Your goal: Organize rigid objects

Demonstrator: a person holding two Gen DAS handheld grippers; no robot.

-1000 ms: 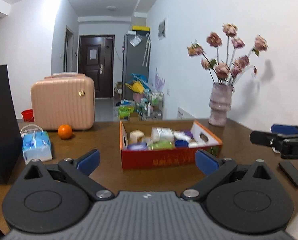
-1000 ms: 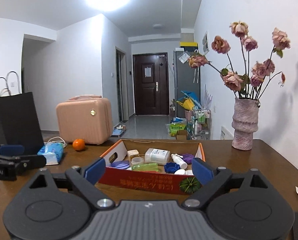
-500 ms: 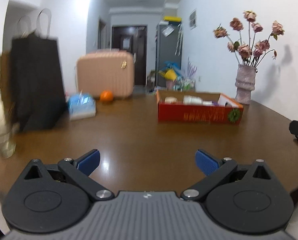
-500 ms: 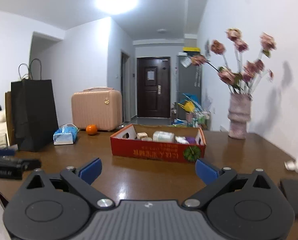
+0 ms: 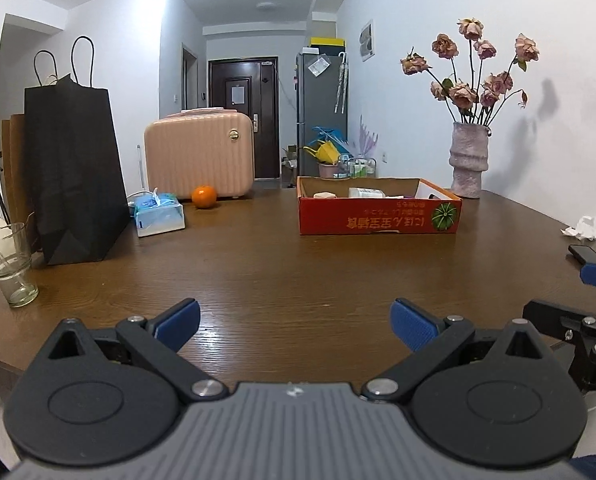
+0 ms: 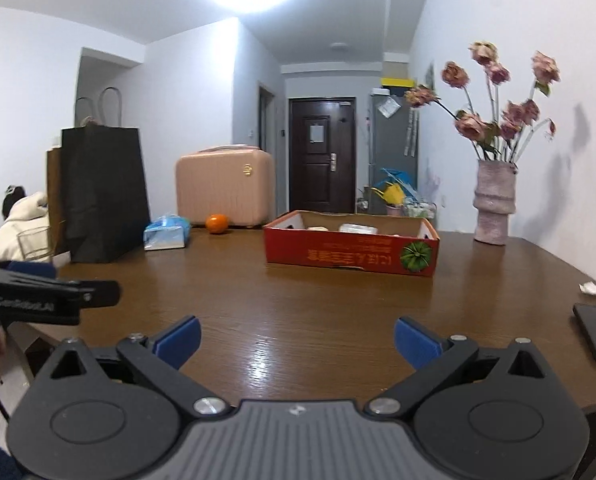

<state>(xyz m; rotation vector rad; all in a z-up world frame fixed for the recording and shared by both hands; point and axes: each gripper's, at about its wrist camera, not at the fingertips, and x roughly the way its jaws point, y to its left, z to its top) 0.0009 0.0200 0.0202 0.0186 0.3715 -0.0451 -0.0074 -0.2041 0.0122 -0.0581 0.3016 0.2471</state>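
Left wrist view: the left gripper (image 5: pixel 295 318) hangs over the near edge of the brown table (image 5: pixel 298 272), blue pads spread wide with only bare wood between them. The right gripper (image 6: pixel 296 336) is likewise wide apart and empty; its jaws have just been opening. Well beyond both, toward the far side of the table, sits the red cardboard box (image 5: pixel 379 213) holding small items (bottles and packets, too small to tell apart). Left of it lie an orange (image 5: pixel 203 197), a blue tissue pack (image 5: pixel 158 212), a pink case (image 5: pixel 199 153) and a black paper bag (image 5: pixel 73 168). A drinking glass (image 5: pixel 7 264) stands at the left edge; a vase of dried roses (image 5: pixel 470 160) stands behind the box, near the wall.
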